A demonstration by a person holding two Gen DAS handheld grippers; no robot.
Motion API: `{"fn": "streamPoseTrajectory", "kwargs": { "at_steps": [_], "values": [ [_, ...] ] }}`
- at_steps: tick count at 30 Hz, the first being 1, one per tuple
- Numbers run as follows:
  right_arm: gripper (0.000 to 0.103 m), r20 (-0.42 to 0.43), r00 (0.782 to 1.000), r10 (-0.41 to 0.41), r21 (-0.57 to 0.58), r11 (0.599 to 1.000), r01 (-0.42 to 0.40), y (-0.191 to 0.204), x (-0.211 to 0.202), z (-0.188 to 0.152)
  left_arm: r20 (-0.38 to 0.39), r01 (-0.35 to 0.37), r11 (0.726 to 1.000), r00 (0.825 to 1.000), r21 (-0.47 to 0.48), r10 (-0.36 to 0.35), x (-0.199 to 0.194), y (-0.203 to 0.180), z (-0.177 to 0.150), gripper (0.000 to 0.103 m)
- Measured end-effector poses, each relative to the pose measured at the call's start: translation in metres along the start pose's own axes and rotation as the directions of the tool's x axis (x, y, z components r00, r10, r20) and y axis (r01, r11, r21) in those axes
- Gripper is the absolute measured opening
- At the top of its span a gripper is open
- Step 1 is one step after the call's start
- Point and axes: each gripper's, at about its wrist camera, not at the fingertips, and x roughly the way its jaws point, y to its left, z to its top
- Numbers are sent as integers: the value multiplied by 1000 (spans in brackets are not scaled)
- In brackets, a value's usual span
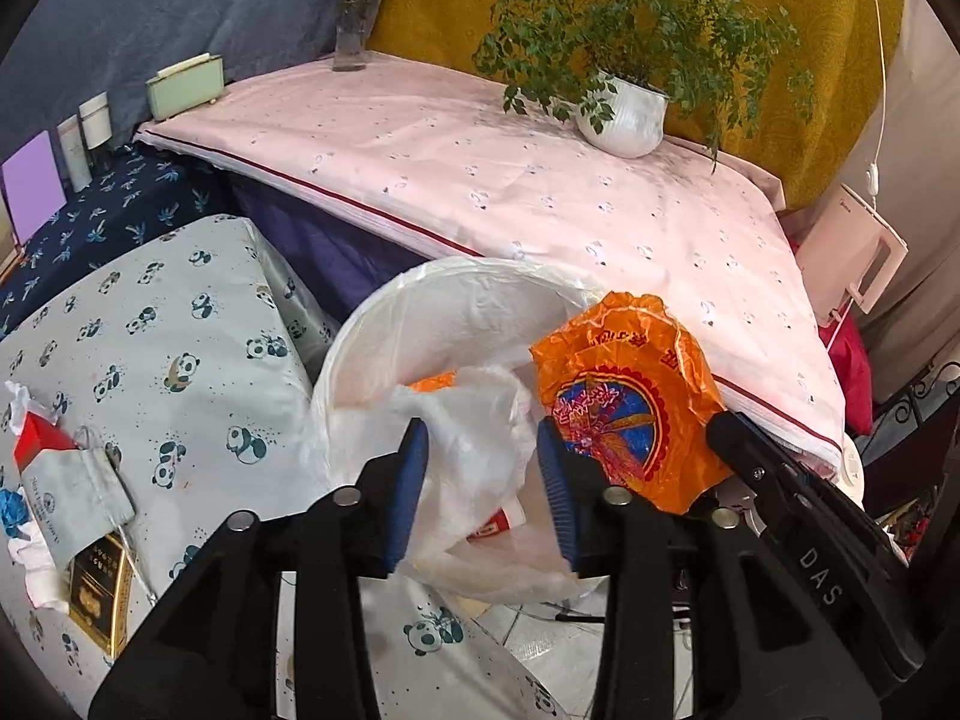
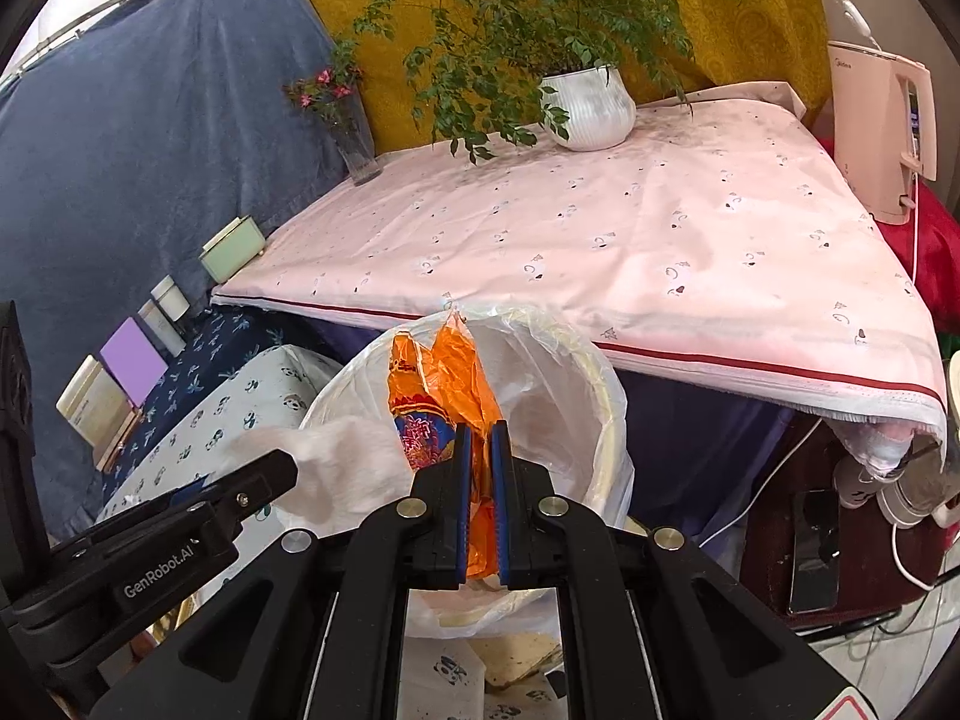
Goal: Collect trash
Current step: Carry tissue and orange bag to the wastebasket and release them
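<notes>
A white bin lined with a clear plastic bag [image 1: 360,348] stands between the panda-print surface and the pink-covered table; it also shows in the right wrist view [image 2: 600,396]. My right gripper [image 2: 478,450] is shut on an orange printed wrapper [image 2: 444,378] and holds it over the bin's mouth; the wrapper shows in the left wrist view [image 1: 618,396]. My left gripper [image 1: 483,450] is open, with a crumpled white plastic bag [image 1: 474,438] loose between its fingers above the bin. More trash lies at left: a grey face mask [image 1: 90,486], a red-white pack [image 1: 36,438] and tissue [image 1: 36,570].
A pink-covered table [image 1: 480,180] carries a potted plant [image 1: 627,114], a flower vase [image 1: 351,36] and a green tissue box [image 1: 186,87]. A white kettle [image 2: 882,138] stands at right. Bottles and a purple card [image 1: 33,192] stand at far left.
</notes>
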Motion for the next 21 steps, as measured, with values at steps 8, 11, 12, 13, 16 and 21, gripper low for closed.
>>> {"fn": "streamPoseTrajectory", "kwargs": {
  "at_steps": [8,11,12,13,16,21],
  "values": [
    [6,-8,1000,7,-6,1000,-7,7,10,1,33,-20,999,999,-28,21,-9,14,2,57],
    [6,-11,1000,11,-14,1000,-11,12,12,0,37,-44,998,998,-34,45,-12,19,0,59],
    [6,-12,1000,13,-15,1000,-13,13,13,0,38,-51,998,998,-36,52,-13,21,-2,59],
    [7,-14,1000,15,-18,1000,-15,15,14,0,40,-60,997,997,-40,61,-14,23,-3,59],
    [12,-20,1000,22,-29,999,-23,21,19,0,40,-79,996,996,-52,81,-17,31,-6,60],
    [21,-15,1000,17,-32,999,-17,29,23,-1,43,-113,990,992,-78,117,-23,45,-12,67]
  ]
}}
